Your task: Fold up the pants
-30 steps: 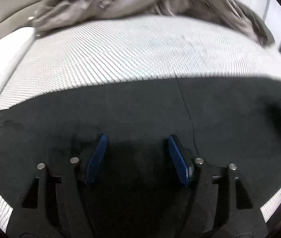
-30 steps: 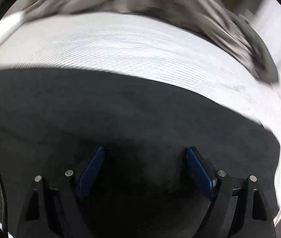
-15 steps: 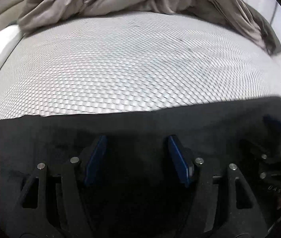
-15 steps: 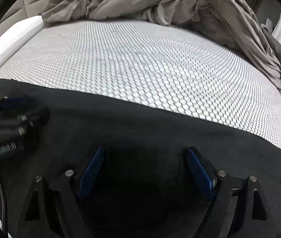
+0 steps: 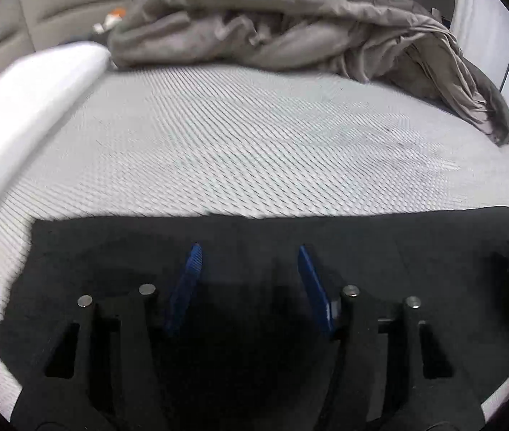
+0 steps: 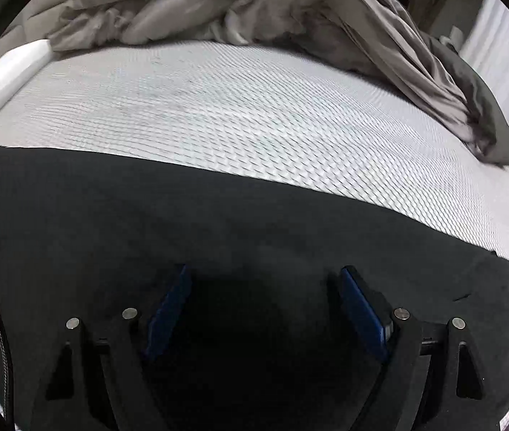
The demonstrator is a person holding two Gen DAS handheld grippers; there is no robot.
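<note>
Beyond black pants (image 5: 380,251): bare mattress (image 5: 254,143), crumpled grey duvet (image 5: 290,28).

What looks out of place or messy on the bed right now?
The gray blanket is bunched in a rumpled heap at the far end of the mattress, spilling toward its right edge. The black pants lie flat, and nothing looks damaged.
</note>
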